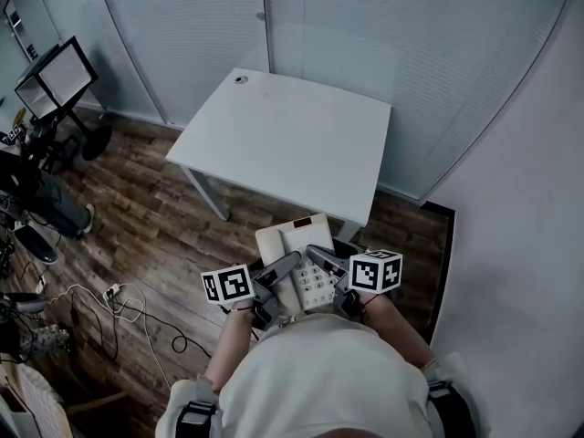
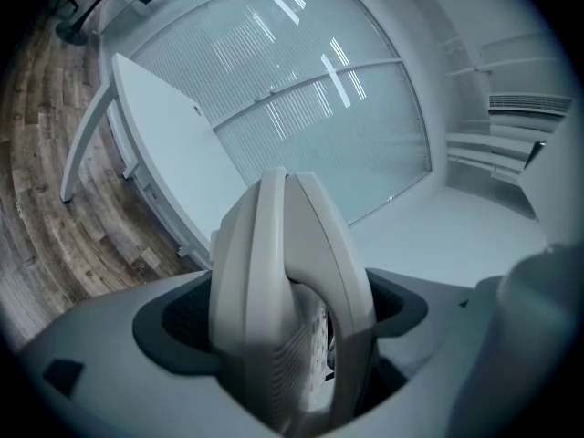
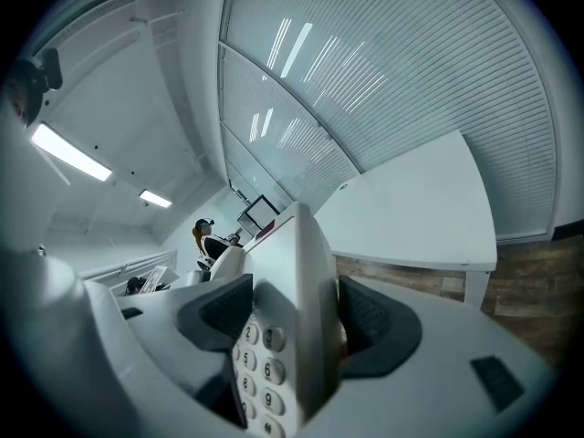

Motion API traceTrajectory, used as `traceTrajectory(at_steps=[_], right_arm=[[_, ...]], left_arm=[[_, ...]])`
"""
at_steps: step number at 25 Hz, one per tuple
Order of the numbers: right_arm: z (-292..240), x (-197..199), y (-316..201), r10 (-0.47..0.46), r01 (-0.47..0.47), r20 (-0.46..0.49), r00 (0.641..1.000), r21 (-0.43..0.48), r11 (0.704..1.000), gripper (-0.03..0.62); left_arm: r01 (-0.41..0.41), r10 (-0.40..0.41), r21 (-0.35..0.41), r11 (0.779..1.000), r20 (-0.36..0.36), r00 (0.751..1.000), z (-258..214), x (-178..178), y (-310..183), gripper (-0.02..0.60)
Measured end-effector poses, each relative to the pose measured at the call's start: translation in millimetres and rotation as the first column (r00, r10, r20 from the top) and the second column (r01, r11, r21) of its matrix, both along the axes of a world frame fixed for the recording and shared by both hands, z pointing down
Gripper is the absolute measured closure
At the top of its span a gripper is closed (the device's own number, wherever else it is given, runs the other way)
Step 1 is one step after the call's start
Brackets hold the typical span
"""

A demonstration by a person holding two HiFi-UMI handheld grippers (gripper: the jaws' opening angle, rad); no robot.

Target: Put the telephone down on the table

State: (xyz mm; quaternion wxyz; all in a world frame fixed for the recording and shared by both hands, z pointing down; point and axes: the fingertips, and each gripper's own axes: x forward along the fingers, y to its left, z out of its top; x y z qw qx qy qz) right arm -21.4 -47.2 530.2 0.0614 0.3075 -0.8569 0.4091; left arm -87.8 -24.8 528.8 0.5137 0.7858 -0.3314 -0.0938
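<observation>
Over the wooden floor [image 1: 137,217], just short of the near edge of the white bench [image 1: 292,135], the cream telephone [image 1: 290,243] hangs in the air close to the person's body, gripped from both sides. The left tool [image 1: 283,268] is clamped on the handset side, its dark pads pressed against the casing. The right tool [image 1: 321,257] is clamped on the keypad side, with the number keys showing beside one jaw. The telephone does not touch the bench. Loose cables [image 1: 119,301] lie on the floor to the left, near a monitor [image 1: 55,78] on a stand.
</observation>
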Motion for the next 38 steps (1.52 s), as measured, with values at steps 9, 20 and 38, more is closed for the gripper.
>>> traceTrajectory(at_steps=[9,20,38], right_arm=[[-2,-38,-33,0.005,-0.005,-0.010,1.000,-0.022,1.000,0.286],[4,-39,-50,0.017,-0.018,-0.022,1.000,-0.027,0.999,0.286],[2,-55,-229,-0.044,0.044,0.000,0.999,-0.015,0.999,0.286]], left_arm=[[-0.003,0.003,-0.020,1.000,-0.011,1.000,-2,-38,-33,0.133],[-0.015,0.014,-0.025,1.000,-0.024,1.000,5,-40,-51,0.133],[0.046,-0.045,-0.021,0.999,0.003,0.999,3,-53,-227,0.133]])
